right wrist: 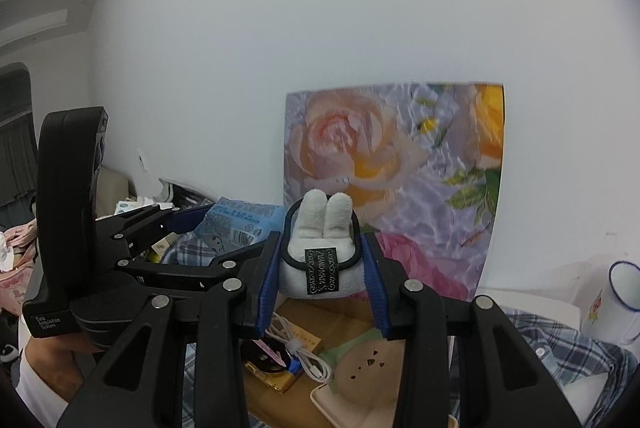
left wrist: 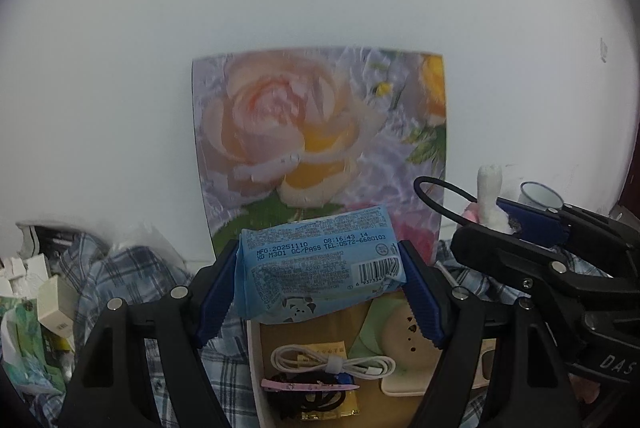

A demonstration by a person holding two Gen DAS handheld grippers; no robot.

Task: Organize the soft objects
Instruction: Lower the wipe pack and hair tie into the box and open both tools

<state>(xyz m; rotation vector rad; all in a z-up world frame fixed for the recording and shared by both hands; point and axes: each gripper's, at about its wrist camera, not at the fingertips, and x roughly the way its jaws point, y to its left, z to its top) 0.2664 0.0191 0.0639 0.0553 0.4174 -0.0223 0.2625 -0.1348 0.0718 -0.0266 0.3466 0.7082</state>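
Left gripper (left wrist: 320, 280) is spread fairly wide, clamped on one crinkly blue plastic tissue pack (left wrist: 320, 268) — ribbed blue pads pressing both ends. Right gripper (right wrist: 320, 268) is narrower, squeezing one fuzzy white bunny plush (right wrist: 320, 248) (two ears, black elastic loop). Both hang above the open cardboard box (right wrist: 344, 320) holding one coiled white cable (left wrist: 332, 362).

Each wrist view looks forward and slightly down, close over an open cardboard box (left wrist: 304, 332). Both share the rose-printed floral panel (left wrist: 320, 131) against the white wall, and each sees the other gripper beside it.
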